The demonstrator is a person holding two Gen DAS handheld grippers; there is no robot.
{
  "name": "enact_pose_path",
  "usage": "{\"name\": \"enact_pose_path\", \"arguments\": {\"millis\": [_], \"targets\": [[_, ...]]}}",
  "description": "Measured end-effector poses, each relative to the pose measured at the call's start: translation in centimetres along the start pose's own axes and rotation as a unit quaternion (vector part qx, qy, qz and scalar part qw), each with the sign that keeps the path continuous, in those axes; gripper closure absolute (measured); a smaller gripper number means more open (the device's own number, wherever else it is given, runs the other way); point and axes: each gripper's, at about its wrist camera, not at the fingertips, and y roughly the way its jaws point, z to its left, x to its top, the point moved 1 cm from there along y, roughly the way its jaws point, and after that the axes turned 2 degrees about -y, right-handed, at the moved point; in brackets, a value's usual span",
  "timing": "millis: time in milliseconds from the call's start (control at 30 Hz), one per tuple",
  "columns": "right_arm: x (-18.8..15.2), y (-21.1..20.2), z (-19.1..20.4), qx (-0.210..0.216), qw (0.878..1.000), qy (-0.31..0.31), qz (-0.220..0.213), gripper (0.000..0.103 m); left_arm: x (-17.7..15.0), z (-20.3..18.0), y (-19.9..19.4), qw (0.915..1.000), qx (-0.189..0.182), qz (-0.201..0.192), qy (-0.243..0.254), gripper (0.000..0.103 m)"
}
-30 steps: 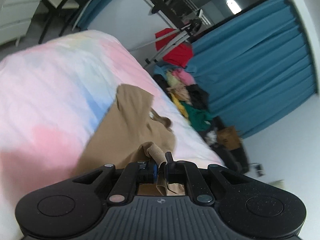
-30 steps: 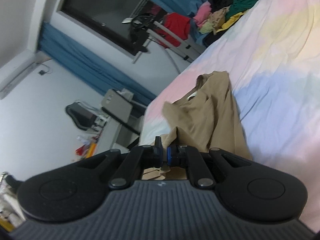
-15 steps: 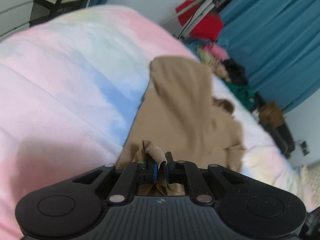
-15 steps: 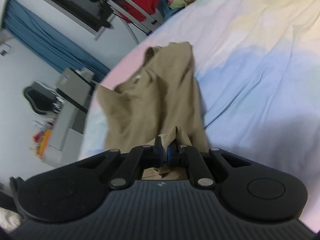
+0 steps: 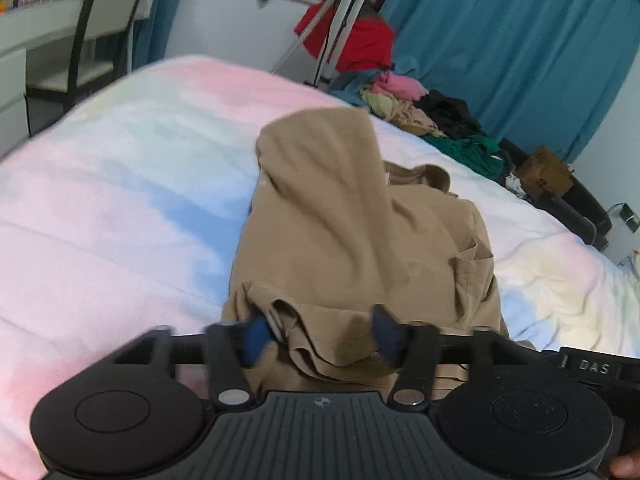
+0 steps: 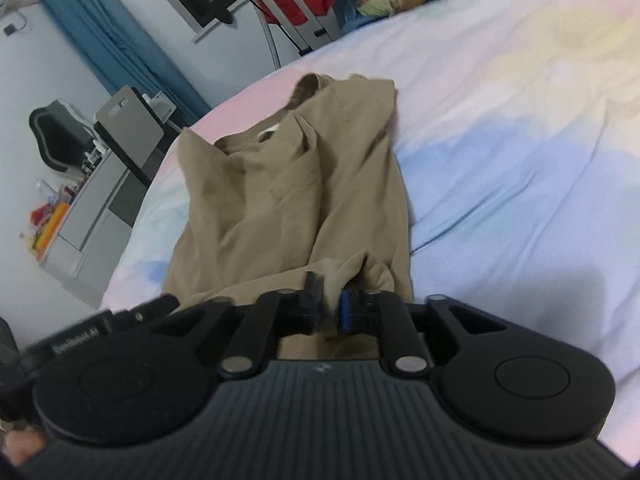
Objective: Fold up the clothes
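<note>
A tan shirt (image 5: pixel 344 232) lies bunched on a bed with a pastel pink, blue and yellow sheet (image 5: pixel 120 184). My left gripper (image 5: pixel 320 334) is open, its jaws spread wide, with the shirt's near hem lying loose between them. In the right wrist view the same shirt (image 6: pixel 288 188) lies lengthwise, collar at the far end. My right gripper (image 6: pixel 329 308) has its jaws slightly apart, with a fold of the hem between them.
A pile of coloured clothes (image 5: pixel 424 108) and a red garment on a metal stand (image 5: pixel 348 40) sit beyond the bed's far edge, before blue curtains (image 5: pixel 500 40). A desk and chair (image 5: pixel 80 48) stand at left. A grey cabinet (image 6: pixel 104 184) stands beside the bed.
Both grippers lowered the shirt's hem onto the bed. The left gripper, shut on the hem before, has opened wide. The right gripper's jaws have parted a little.
</note>
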Motion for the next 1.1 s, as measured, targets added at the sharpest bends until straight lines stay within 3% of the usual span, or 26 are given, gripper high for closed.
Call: {"name": "enact_pose_path", "arguments": {"millis": [33,67,200,300,600,700,833,1000,1100], "targets": [[-0.1,-0.7,0.3,0.006,1.000,-0.002,-0.010,0.038,0.0,-0.4,-0.7,0.9999,0.003,-0.007,0.007,0.021],[-0.3,-1.5,0.6,0.012,1.000,-0.005,-0.023,0.015,0.1,-0.9,-1.6,0.9998,0.004,-0.016,0.014,0.018],[-1.1,-5.4,2.2,0.011,0.997,-0.040,-0.072,0.015,-0.3,-2.2,-5.0,0.9977,0.013,-0.053,0.040,0.002],[-2.1,-7.8,3.0,-0.002,0.993,-0.063,-0.096,0.015,-1.4,-2.9,-7.2,0.9957,0.019,-0.072,0.055,0.000],[-4.1,-10.9,3.1,-0.009,0.992,-0.060,-0.108,0.015,-4.6,-2.5,-9.5,0.9991,0.013,-0.025,0.031,0.000],[-4.6,-10.6,2.7,-0.011,0.995,-0.042,-0.092,0.015,-5.5,-1.5,-9.5,0.9993,-0.027,0.012,-0.023,0.000],[-5.1,-10.1,2.2,-0.012,0.997,-0.017,-0.070,0.015,-7.2,1.1,-8.7,0.9817,-0.090,0.087,-0.144,0.000],[-5.3,-9.5,1.9,-0.013,0.998,-0.003,-0.057,0.015,-9.0,3.7,-7.8,0.9579,-0.087,0.144,-0.232,0.001],[-5.4,-9.2,1.9,-0.020,0.998,-0.004,-0.056,0.015,-9.5,4.8,-7.6,0.9469,-0.094,0.155,-0.265,0.001]]}}
